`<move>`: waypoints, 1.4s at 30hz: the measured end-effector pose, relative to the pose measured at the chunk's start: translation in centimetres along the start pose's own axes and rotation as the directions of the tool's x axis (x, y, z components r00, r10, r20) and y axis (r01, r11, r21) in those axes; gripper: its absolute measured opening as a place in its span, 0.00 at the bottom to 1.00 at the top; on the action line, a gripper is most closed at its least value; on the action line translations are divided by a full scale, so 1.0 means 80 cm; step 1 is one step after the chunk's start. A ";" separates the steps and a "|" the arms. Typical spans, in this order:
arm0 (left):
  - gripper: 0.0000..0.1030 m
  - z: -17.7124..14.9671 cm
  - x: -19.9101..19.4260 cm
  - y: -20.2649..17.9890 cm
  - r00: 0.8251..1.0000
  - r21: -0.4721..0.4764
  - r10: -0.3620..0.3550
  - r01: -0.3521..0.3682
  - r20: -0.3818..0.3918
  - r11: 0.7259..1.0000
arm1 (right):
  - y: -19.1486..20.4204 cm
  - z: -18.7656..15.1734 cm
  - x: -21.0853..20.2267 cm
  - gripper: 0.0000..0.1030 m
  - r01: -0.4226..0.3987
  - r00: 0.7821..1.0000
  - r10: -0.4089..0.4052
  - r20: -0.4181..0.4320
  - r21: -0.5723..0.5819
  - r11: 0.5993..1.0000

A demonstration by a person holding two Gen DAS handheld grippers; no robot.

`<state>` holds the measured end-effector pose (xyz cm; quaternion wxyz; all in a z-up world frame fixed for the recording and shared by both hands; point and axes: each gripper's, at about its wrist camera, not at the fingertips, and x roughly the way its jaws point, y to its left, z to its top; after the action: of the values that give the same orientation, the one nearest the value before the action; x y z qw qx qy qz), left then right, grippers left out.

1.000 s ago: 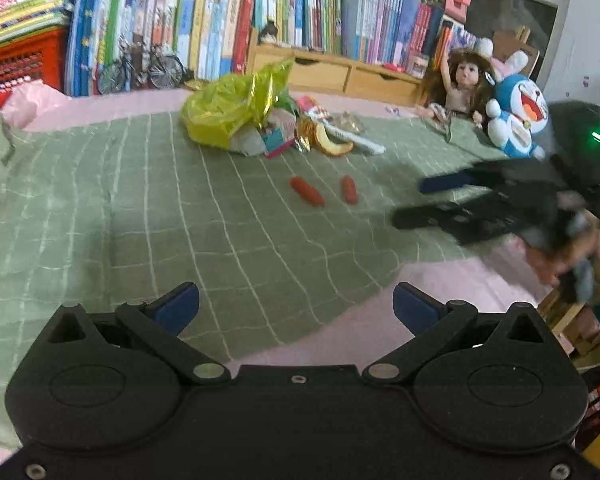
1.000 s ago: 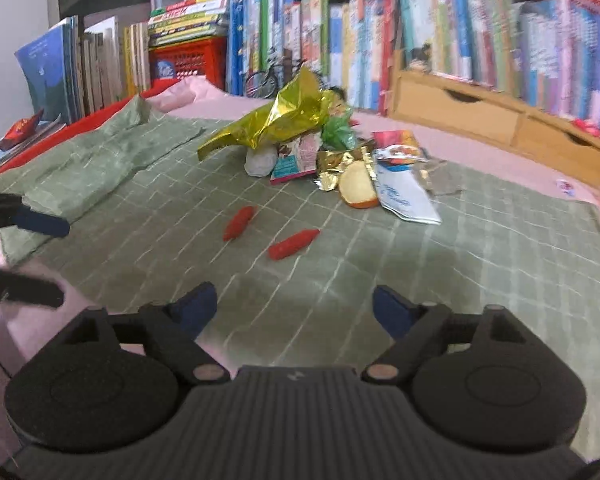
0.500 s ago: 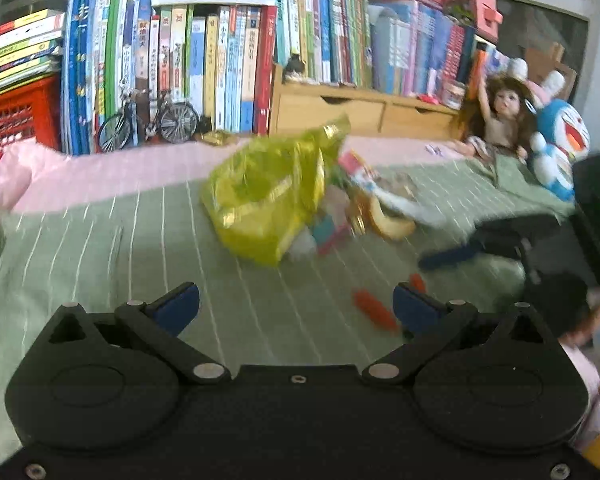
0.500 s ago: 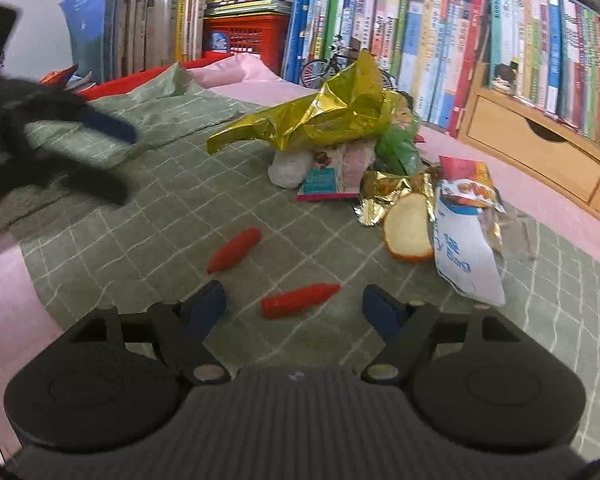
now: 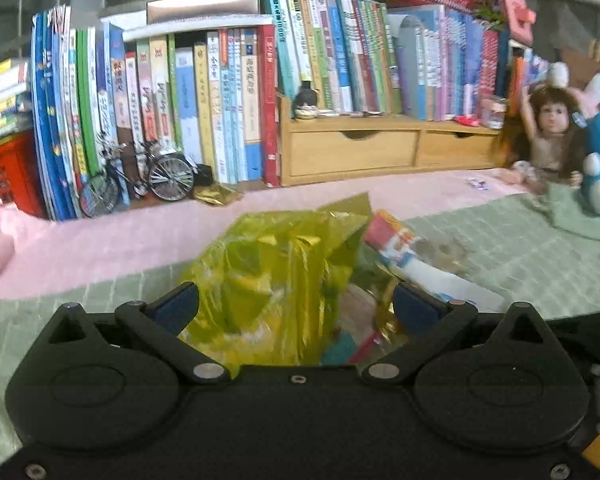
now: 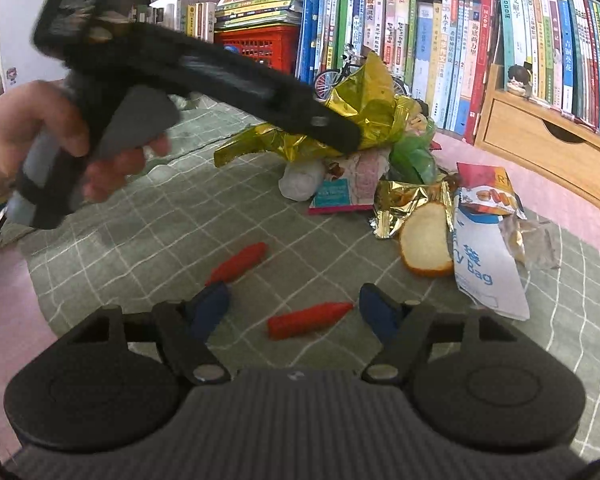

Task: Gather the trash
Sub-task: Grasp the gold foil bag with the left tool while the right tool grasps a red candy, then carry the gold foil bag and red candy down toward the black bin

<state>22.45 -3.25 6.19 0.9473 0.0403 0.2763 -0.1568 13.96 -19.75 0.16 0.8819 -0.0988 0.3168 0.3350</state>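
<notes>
Between your left gripper (image 5: 296, 306)'s spread jaws, centre frame, sits the yellow foil bag (image 5: 276, 276) atop the trash pile. Your right gripper (image 6: 294, 312), also spread, brackets a red wrapper (image 6: 306, 319) low centre. Close too shallow and crinkly foil may slip, scattering the pile.

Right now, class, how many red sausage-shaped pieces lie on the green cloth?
2: one red piece between the right claw's fingers, another farther left. More could hide under the wrapper pile.
</notes>
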 end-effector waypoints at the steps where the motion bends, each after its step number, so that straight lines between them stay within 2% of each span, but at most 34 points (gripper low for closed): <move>1: 0.95 0.001 0.003 0.001 1.000 -0.007 -0.012 0.012 0.009 1.000 | -0.001 -0.001 -0.001 0.75 0.002 1.000 -0.002 0.005 0.008 1.000; 2: 0.84 0.002 0.005 0.004 0.999 -0.029 -0.029 0.029 0.015 0.999 | -0.001 -0.003 -0.003 0.70 0.003 1.000 -0.003 0.008 0.010 1.000; 3: 0.67 0.004 0.009 0.009 0.999 -0.063 -0.044 0.045 0.011 0.997 | 0.000 -0.004 -0.005 0.68 0.004 1.000 -0.004 0.010 0.010 1.000; 4: 0.59 0.004 0.012 0.014 0.998 -0.095 -0.055 0.055 0.006 0.994 | 0.001 -0.005 -0.007 0.64 0.004 1.000 -0.005 0.010 0.008 1.000; 5: 0.45 0.004 0.014 0.020 0.998 -0.127 -0.066 0.066 0.007 0.990 | 0.002 -0.006 -0.009 0.61 0.005 1.000 -0.005 0.010 0.004 1.000; 6: 0.36 0.003 0.016 0.026 0.997 -0.151 -0.078 0.079 0.012 0.985 | 0.002 -0.007 -0.010 0.60 0.007 1.000 -0.007 0.009 0.001 1.000; 8: 0.32 0.002 0.016 0.031 0.996 -0.167 -0.083 0.085 0.020 0.982 | 0.003 -0.007 -0.010 0.58 0.007 1.000 -0.007 0.009 -0.002 1.000; 12: 0.31 0.004 0.009 0.034 0.997 -0.159 -0.075 0.080 0.034 0.984 | 0.004 -0.006 -0.010 0.46 0.024 1.000 -0.024 0.004 0.003 1.000; 25: 0.28 0.007 -0.052 0.051 0.990 -0.191 -0.085 0.106 0.112 0.976 | 0.005 -0.003 -0.016 0.46 0.049 0.999 -0.049 -0.007 0.120 0.992; 34: 0.28 -0.005 -0.098 0.062 0.988 -0.231 -0.073 0.103 0.137 0.967 | 0.029 -0.003 -0.042 0.46 0.054 0.999 -0.055 0.003 0.130 0.990; 42: 0.28 -0.025 -0.148 0.052 0.986 -0.200 -0.092 0.119 0.142 0.972 | 0.050 -0.014 -0.069 0.46 0.059 0.997 -0.068 0.039 0.206 0.977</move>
<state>13.28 4.28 10.80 0.9528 -0.0841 0.2298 -0.1795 7.59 -20.12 2.88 0.9046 -0.0099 0.3260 0.2746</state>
